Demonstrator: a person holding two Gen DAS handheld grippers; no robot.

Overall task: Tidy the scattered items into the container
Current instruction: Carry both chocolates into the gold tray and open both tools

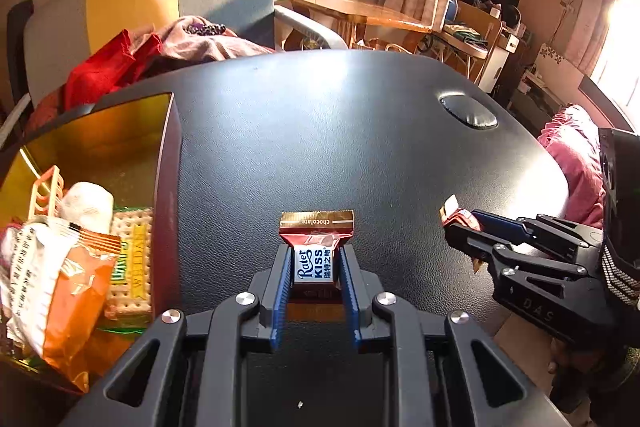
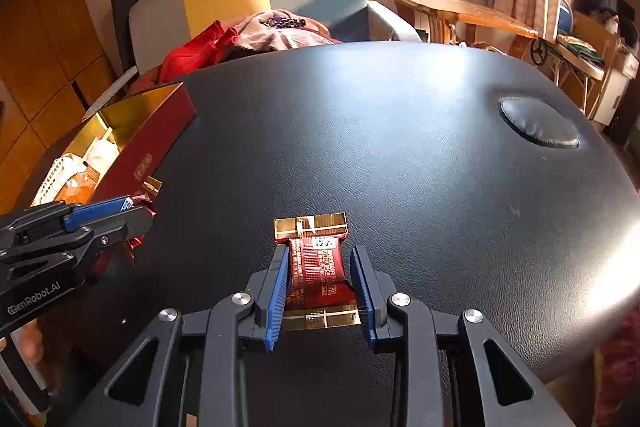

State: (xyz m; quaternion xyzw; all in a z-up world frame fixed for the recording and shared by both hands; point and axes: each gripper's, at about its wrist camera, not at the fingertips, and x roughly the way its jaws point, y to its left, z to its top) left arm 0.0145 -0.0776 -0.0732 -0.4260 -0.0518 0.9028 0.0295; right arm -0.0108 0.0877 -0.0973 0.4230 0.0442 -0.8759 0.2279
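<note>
My left gripper (image 1: 316, 255) is shut on a red and gold chocolate candy (image 1: 316, 231) with a white and blue label, held just above the black table (image 1: 340, 131). My right gripper (image 2: 320, 259) is shut on a second red candy (image 2: 318, 265), printed back side up, its gold ends sticking out front and back. In the left wrist view the right gripper (image 1: 460, 227) sits to the right with that candy (image 1: 452, 207). The red box (image 1: 170, 155) with a gold inside stands left of both grippers. The left gripper (image 2: 138, 209) is close to the box's red wall (image 2: 152, 147).
The box holds an orange snack bag (image 1: 76, 283), crackers (image 1: 132, 259) and a white roll (image 1: 88, 203). A round dimple (image 2: 538, 123) marks the table's far right. A chair with red and pink clothes (image 1: 120, 63) stands behind the table, and a pink cloth (image 1: 572, 151) lies past the right edge.
</note>
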